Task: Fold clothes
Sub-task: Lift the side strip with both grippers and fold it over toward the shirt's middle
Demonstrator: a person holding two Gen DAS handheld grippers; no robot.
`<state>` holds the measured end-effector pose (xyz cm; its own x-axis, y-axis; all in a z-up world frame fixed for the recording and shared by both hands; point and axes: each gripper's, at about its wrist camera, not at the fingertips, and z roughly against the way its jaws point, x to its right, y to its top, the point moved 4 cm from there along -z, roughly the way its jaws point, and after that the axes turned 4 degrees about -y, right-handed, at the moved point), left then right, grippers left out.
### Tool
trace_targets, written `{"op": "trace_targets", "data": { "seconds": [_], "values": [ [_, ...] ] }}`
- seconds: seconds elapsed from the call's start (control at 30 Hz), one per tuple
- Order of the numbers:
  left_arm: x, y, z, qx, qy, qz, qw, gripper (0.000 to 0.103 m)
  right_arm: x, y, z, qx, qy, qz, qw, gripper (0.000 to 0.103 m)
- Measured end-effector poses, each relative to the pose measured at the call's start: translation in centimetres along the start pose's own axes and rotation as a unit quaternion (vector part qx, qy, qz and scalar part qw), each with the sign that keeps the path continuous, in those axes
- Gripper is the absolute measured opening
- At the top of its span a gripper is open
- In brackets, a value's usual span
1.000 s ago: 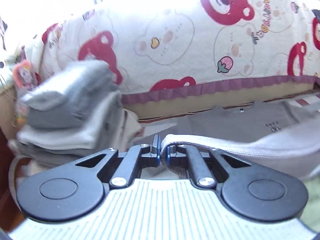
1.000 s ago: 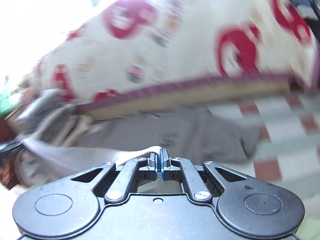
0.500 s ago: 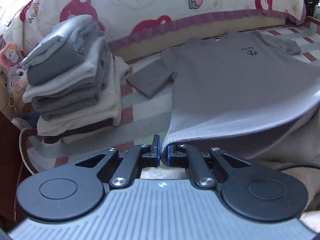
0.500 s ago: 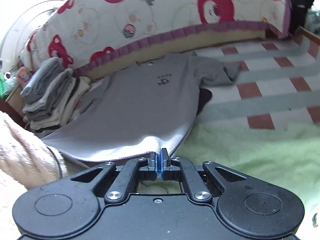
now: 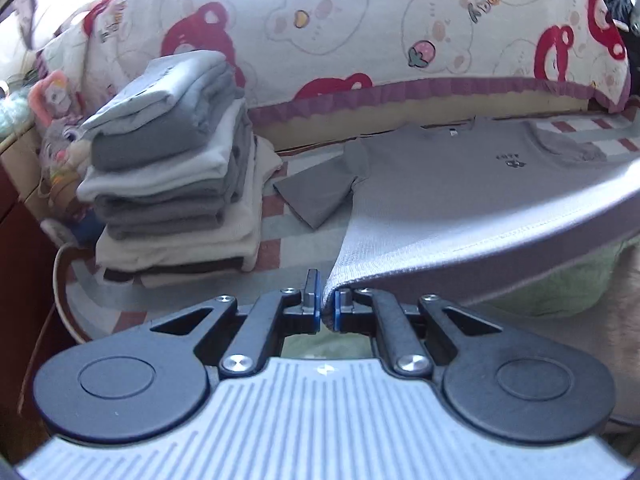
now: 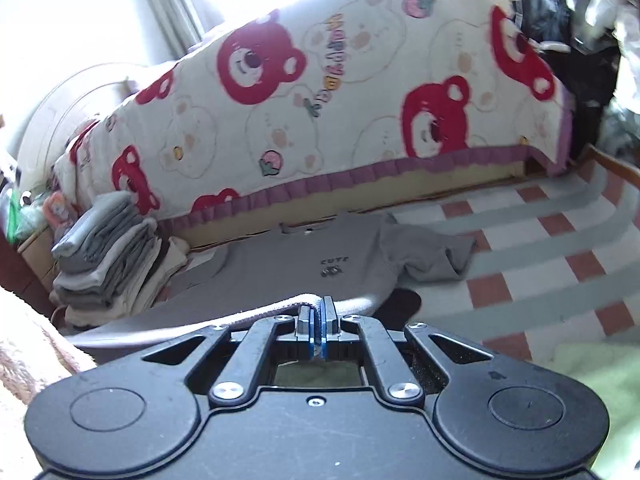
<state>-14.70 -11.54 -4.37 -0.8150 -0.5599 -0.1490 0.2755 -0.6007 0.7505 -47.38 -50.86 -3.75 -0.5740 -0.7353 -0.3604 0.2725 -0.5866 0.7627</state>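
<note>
Both grippers' fingers clamped on grey T-shirt hem, folded stack just left, bear quilt behind

Hem between grippers: the grey T-shirt runs off the left wrist view's right edge
Shirt's chest print: too small to read fully
Folded stack: its lowest layers cannot be told apart
Dark heap right of the bear quilt: blurred, unidentifiable
Toy left of the stack: blurred
</note>
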Motion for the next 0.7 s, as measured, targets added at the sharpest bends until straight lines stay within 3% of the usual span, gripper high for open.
{"op": "trace_targets", "data": {
  "seconds": [0.1, 0.2, 0.3, 0.53, 0.7],
  "values": [
    [0.2, -1.5, 1.0, -0.015, 0.008, 0.03, 0.9994, 0.006, -0.2, -2.5, 1.0, -0.019, -0.002, 0.0, 1.0, 0.004],
    [-0.6, -3.2, -0.5, -0.045, 0.001, 0.07, 0.9965, 0.006, 0.6, -4.2, 0.0, -0.043, -0.002, -0.012, 0.999, 0.004],
    [-0.7, -3.6, -2.2, -0.049, -0.003, 0.067, 0.9965, 0.006, 1.5, -4.5, -2.0, -0.053, -0.004, -0.002, 0.999, 0.004],
    [-1.1, -0.3, -6.1, -0.011, -0.004, 0.048, 0.9988, 0.006, 1.6, -0.3, -6.7, -0.04, -0.009, 0.076, 0.996, 0.004],
    [-1.3, 2.2, -10.2, 0.001, 0.008, 0.047, 0.9989, 0.006, 1.5, 1.8, -10.4, -0.025, -0.023, 0.084, 0.996, 0.004]
  ]
}}
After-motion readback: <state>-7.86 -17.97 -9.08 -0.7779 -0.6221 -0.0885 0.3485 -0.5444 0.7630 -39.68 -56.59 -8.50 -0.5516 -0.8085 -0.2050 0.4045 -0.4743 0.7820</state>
